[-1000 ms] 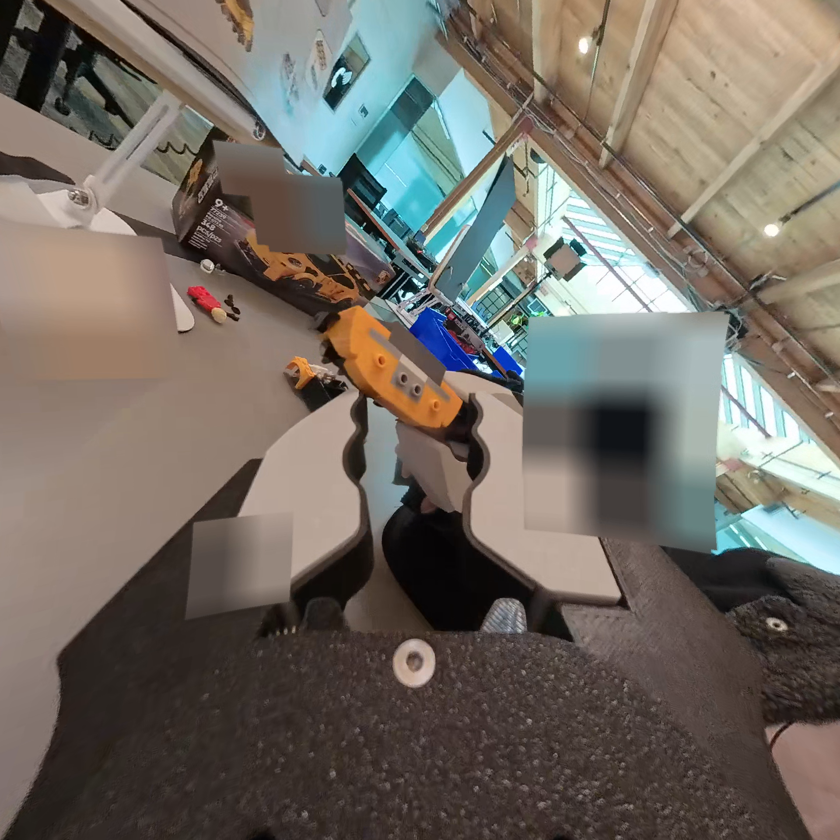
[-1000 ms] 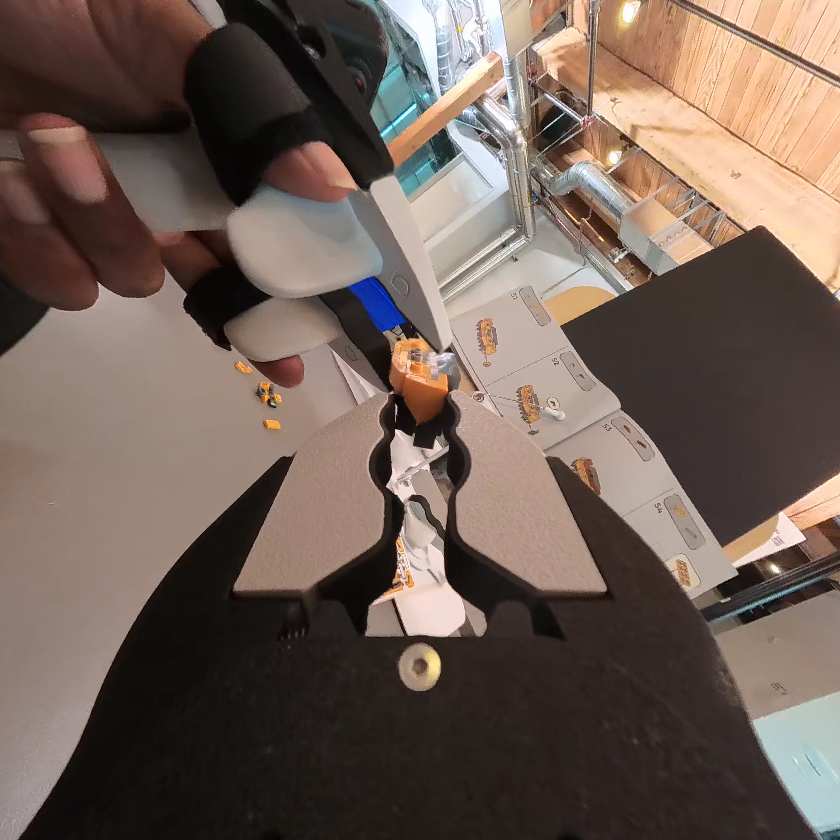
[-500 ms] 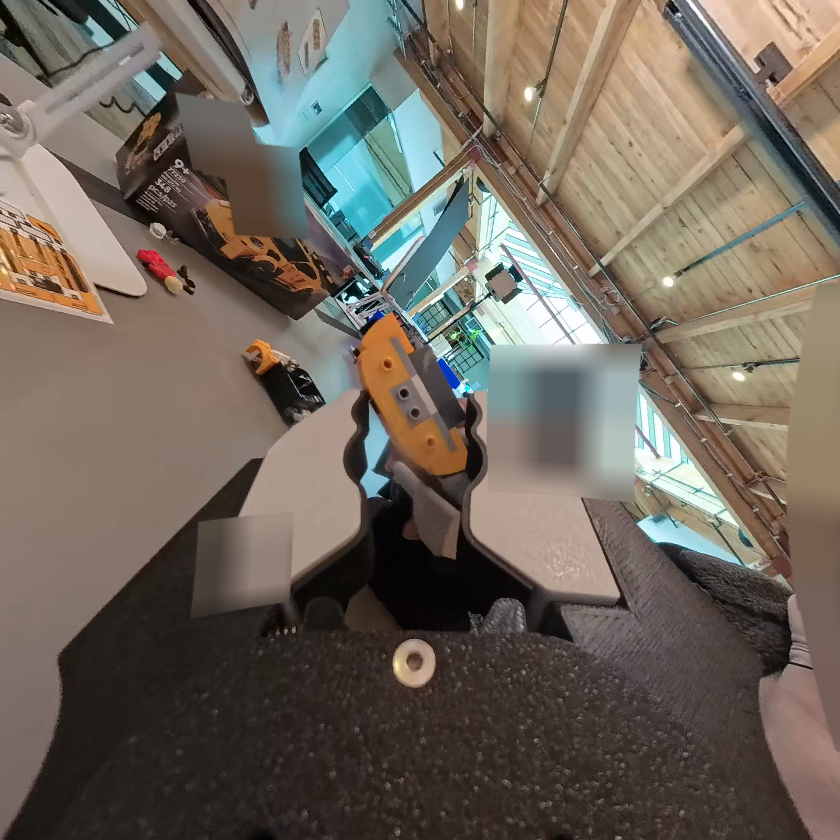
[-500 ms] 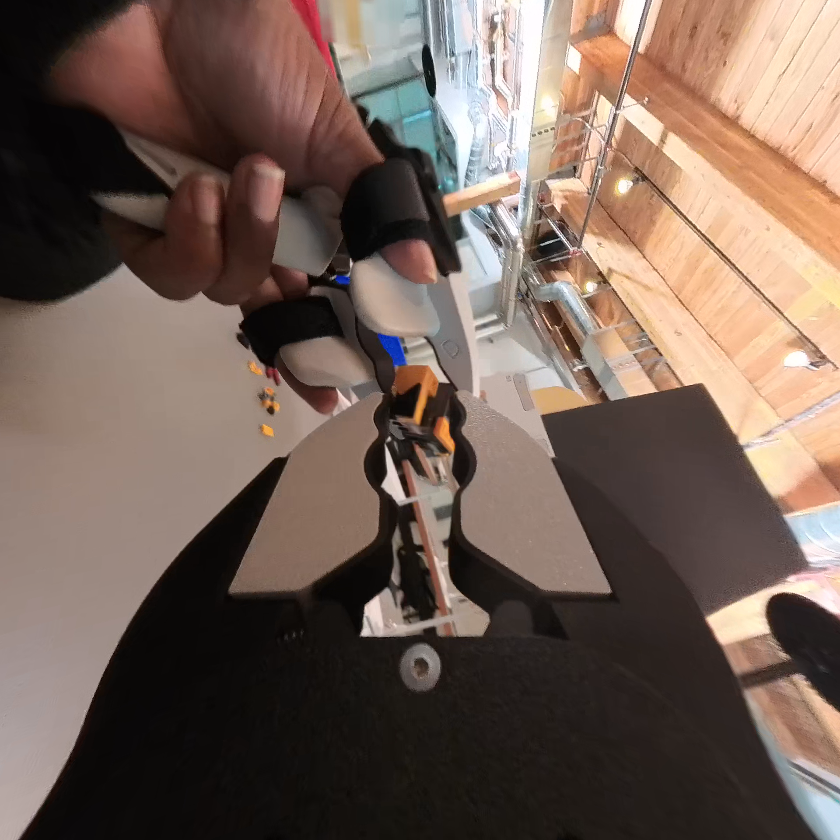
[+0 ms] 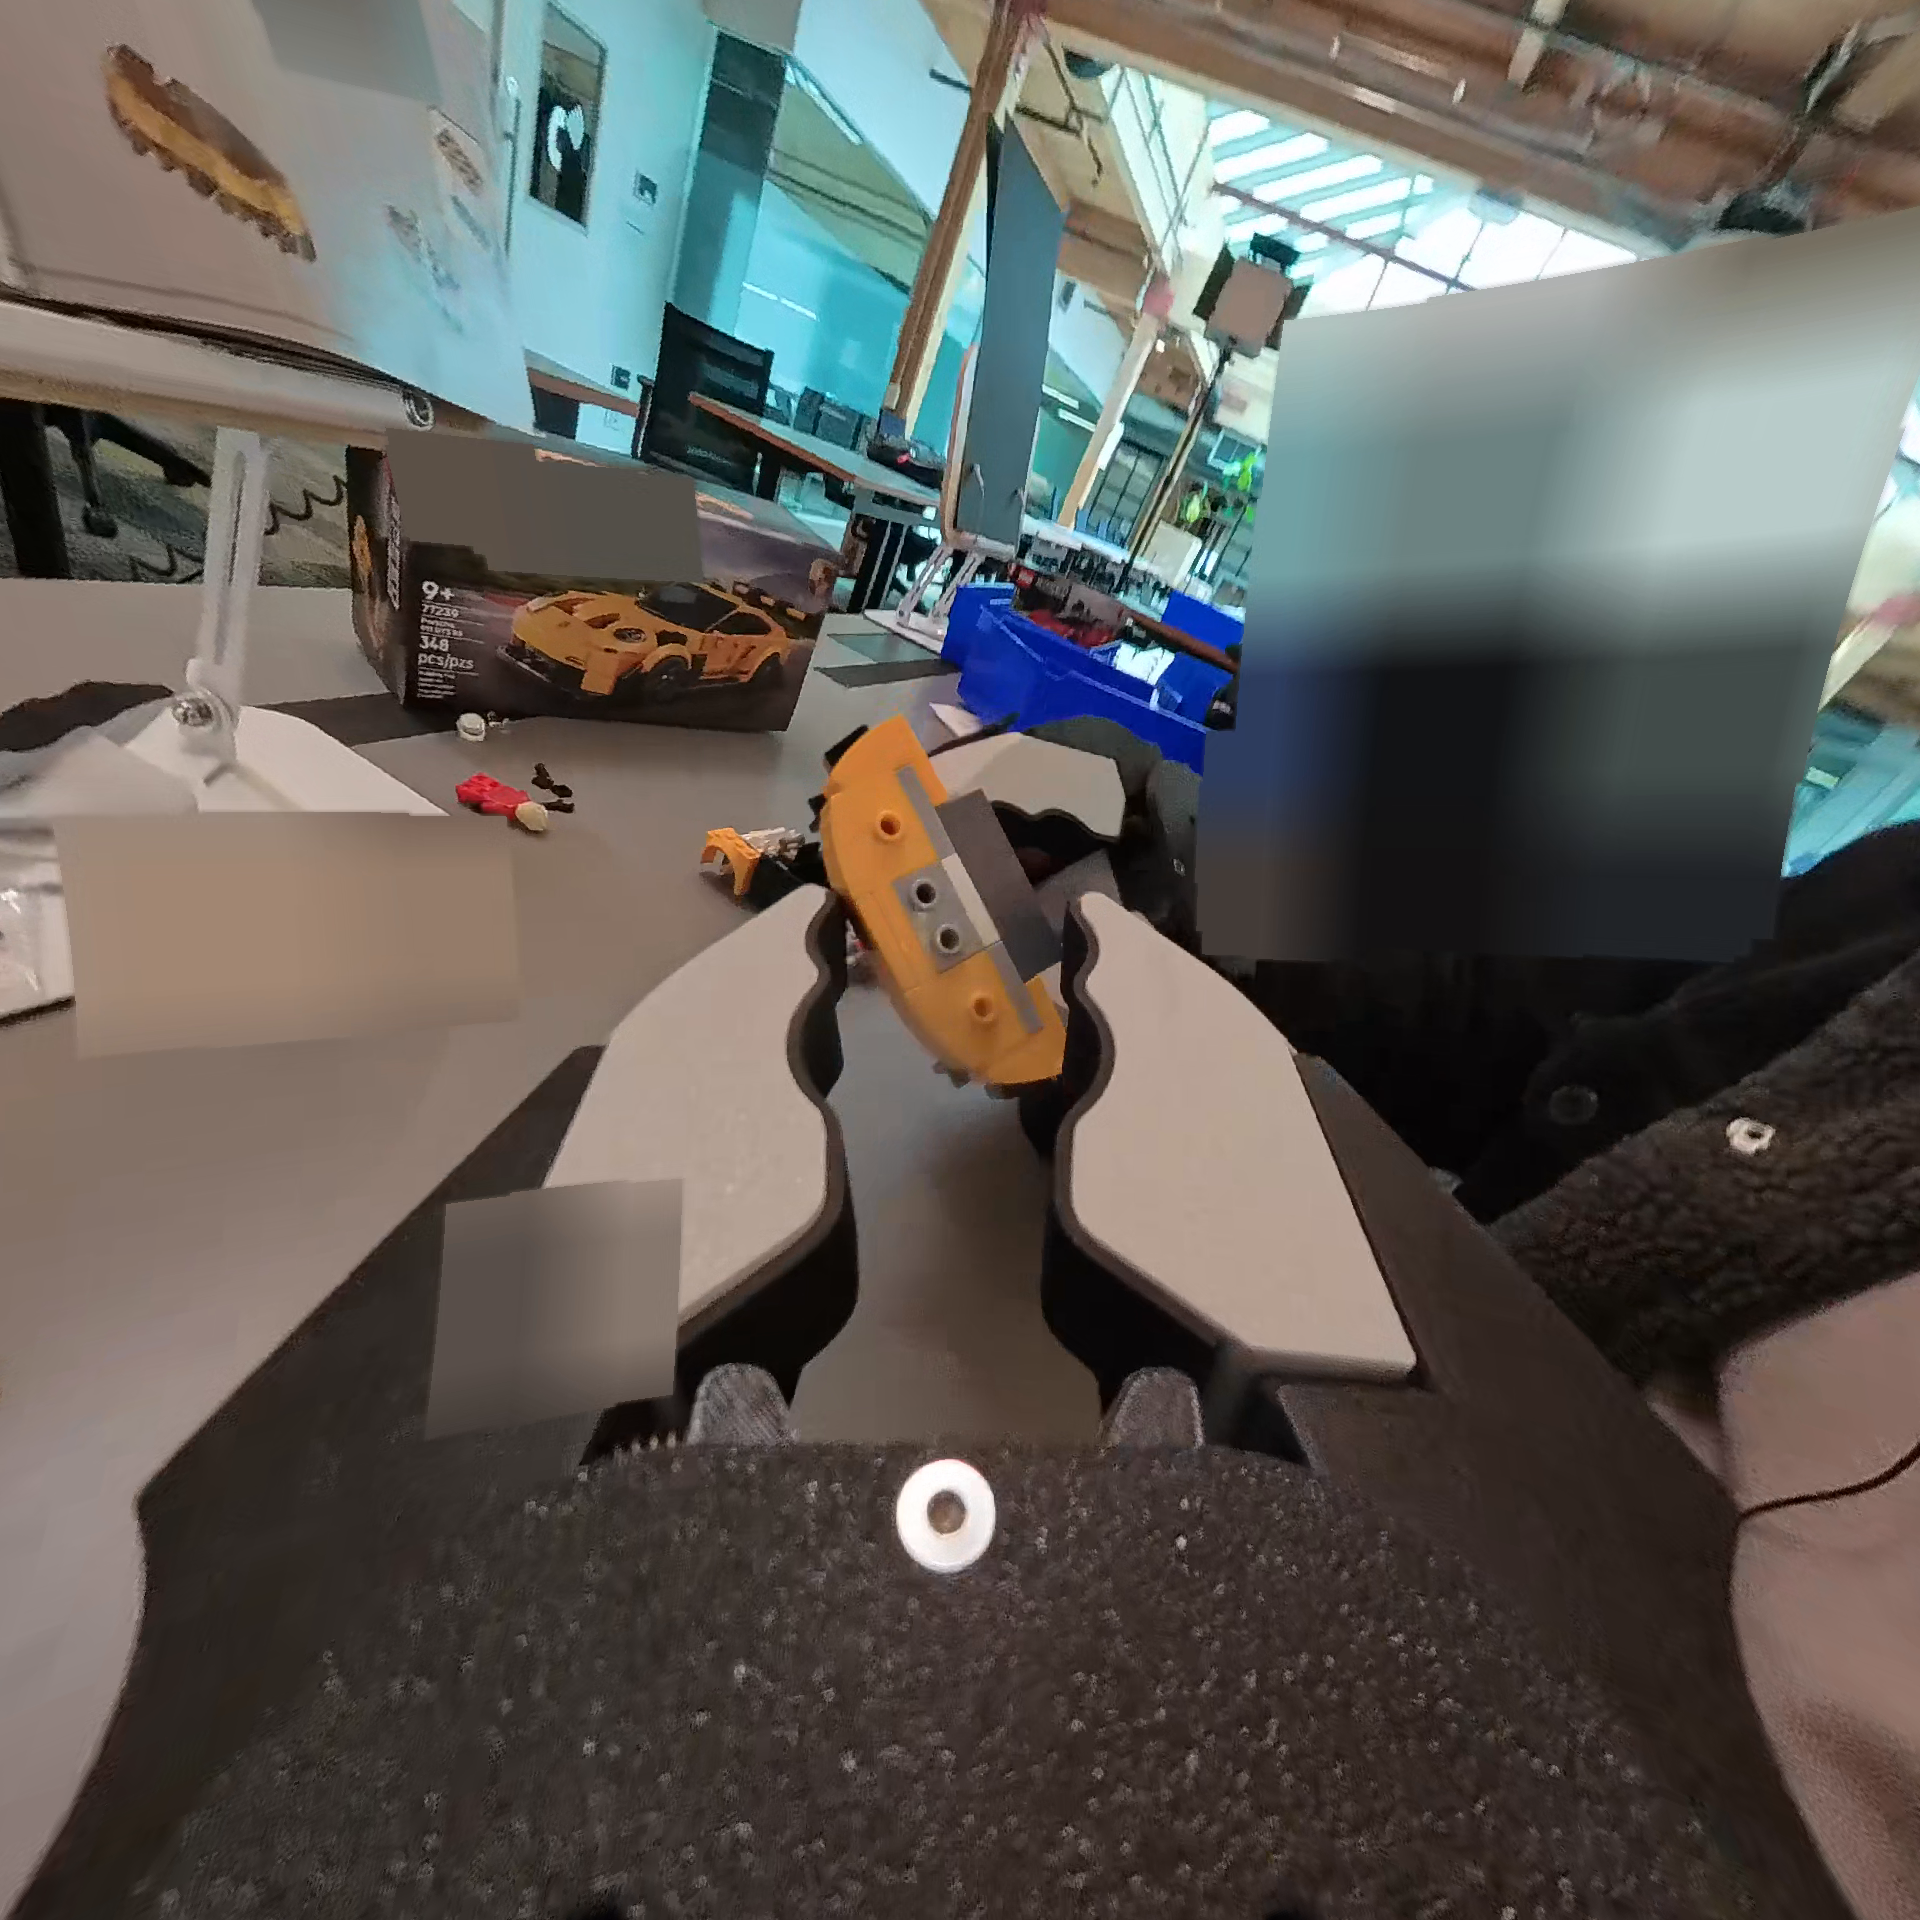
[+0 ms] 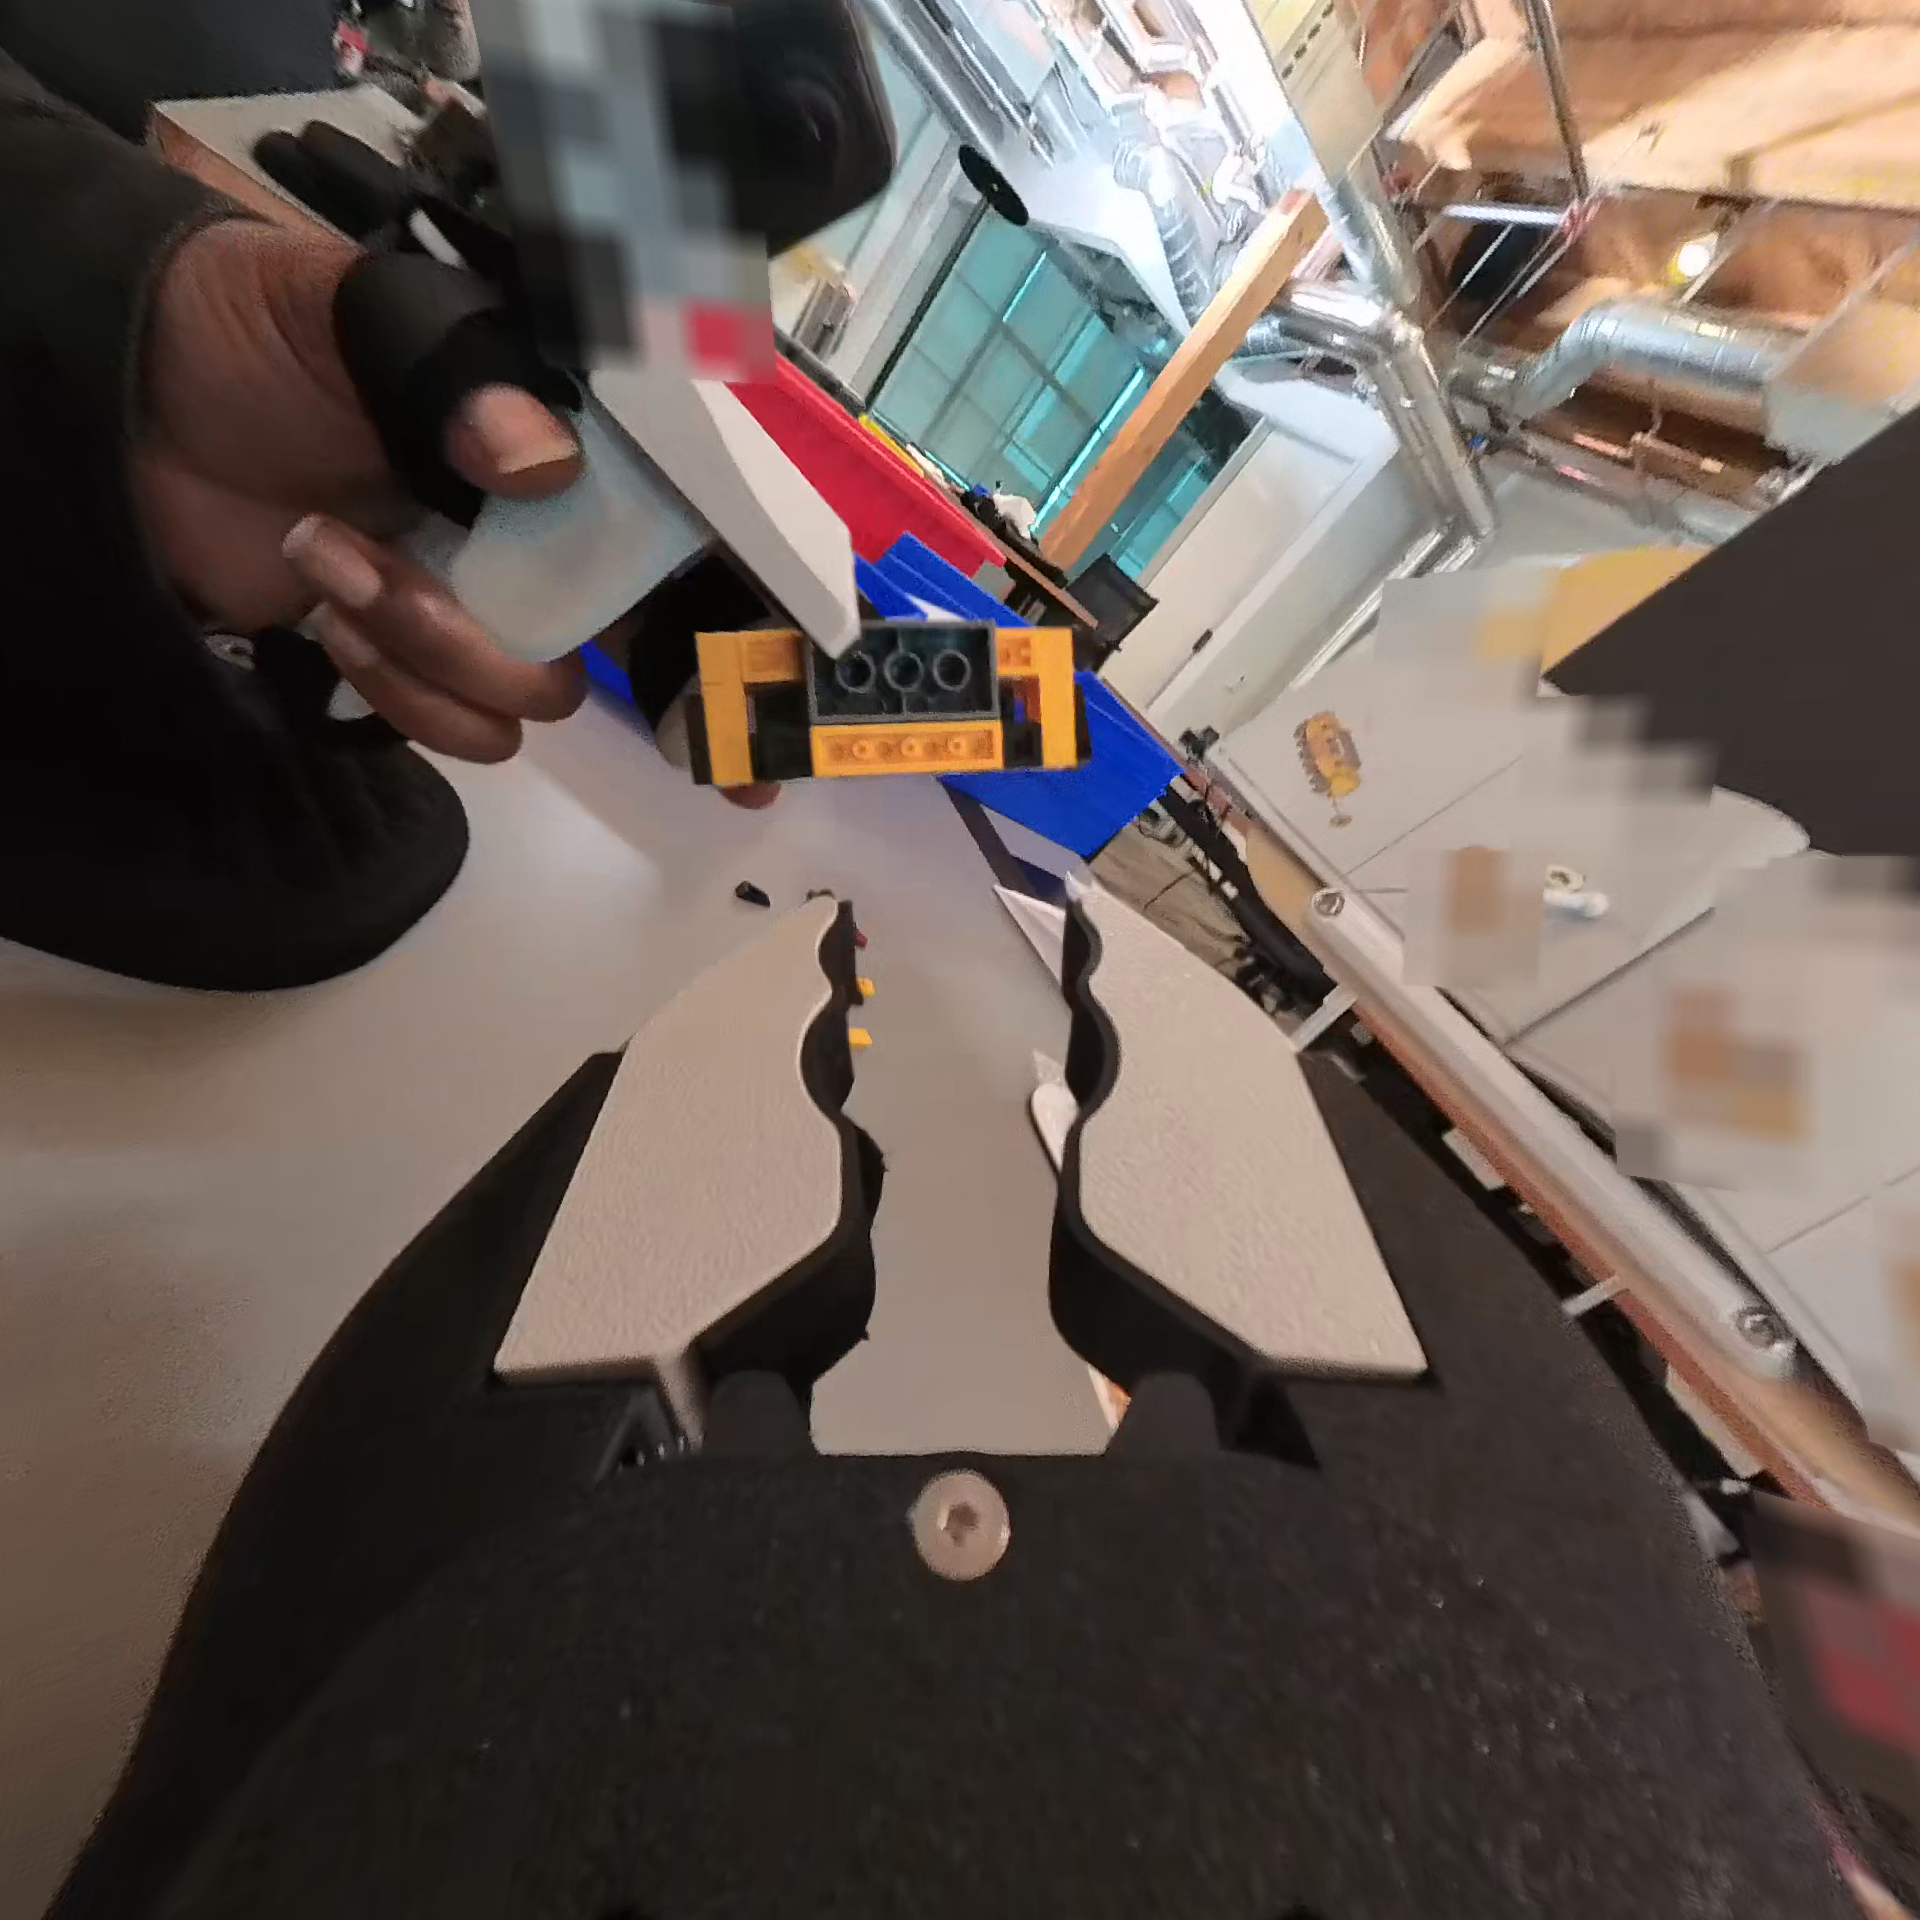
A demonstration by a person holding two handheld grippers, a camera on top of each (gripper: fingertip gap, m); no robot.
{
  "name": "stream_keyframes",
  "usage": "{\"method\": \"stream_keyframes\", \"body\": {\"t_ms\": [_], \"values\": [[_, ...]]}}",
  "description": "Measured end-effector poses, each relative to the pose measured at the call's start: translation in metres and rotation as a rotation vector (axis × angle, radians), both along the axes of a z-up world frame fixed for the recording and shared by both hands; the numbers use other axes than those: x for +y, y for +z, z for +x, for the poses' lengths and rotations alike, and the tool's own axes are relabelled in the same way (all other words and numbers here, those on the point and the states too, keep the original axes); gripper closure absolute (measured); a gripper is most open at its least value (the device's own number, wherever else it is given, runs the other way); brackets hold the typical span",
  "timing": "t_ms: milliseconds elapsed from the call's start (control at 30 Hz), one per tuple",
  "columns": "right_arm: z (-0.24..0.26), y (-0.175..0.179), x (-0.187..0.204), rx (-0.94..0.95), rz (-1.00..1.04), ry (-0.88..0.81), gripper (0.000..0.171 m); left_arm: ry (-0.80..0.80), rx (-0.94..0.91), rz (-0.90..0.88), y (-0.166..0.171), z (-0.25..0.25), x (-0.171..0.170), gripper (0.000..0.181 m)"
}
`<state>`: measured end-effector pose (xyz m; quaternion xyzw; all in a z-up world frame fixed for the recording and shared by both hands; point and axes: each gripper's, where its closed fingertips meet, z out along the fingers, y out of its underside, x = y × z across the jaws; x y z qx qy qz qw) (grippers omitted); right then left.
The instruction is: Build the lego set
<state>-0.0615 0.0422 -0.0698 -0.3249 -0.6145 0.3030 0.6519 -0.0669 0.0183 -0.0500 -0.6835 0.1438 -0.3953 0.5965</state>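
My left gripper is shut on an orange and grey lego car section, held tilted above the grey table. The right wrist view shows the same section end-on, orange and black with a dark grey brick on top, in the left gripper's fingers, which a hand holds. My right gripper is open and empty, below and short of the section. A grey rounded part behind the section in the left wrist view may be the right gripper.
The lego box stands at the back of the table. Loose pieces lie near it: a red one and an orange and black sub-build. Small orange bits lie on the table. An instruction booklet is propped at right, beyond blue bins.
My right gripper has opened, let go of the lego section and drawn back. My left gripper still holds the section and has tipped down toward the table.
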Motion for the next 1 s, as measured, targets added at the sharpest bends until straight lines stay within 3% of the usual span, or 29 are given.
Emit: {"method": "stream_keyframes", "body": {"t_ms": [33, 133, 267, 400, 533, 633, 800, 1000], "values": [[-0.001, -0.003, 0.004, -0.009, -0.011, -0.013, 0.133, -0.011, 0.028, 0.005, -0.001, 0.001, 0.001, 0.142], [-0.002, -0.013, 0.028, -0.027, -0.044, -0.113, 0.138, -0.072, 0.123, -0.026, -0.012, 0.005, 0.006, 0.142], [0.006, -0.011, 0.067, 0.017, -0.175, -0.267, 0.143, -0.256, 0.375, -0.112, -0.052, 0.007, 0.018, 0.142], [0.011, -0.016, 0.089, 0.026, -0.270, -0.326, 0.144, -0.426, 0.633, -0.178, -0.105, -0.001, 0.034, 0.142], [0.009, -0.024, 0.093, 0.003, -0.308, -0.338, 0.145, -0.519, 0.746, -0.243, -0.137, -0.008, 0.043, 0.142], [0.008, -0.029, 0.094, -0.015, -0.326, -0.338, 0.146, -0.405, 0.771, -0.268, -0.145, -0.017, 0.058, 0.142], [0.006, -0.043, 0.093, -0.062, -0.400, -0.327, 0.147, -0.148, 0.582, -0.407, -0.143, -0.031, 0.079, 0.142], [0.000, -0.059, 0.083, -0.153, -0.351, -0.307, 0.146, -0.076, 0.556, -0.454, -0.150, -0.036, 0.083, 0.141]]}}
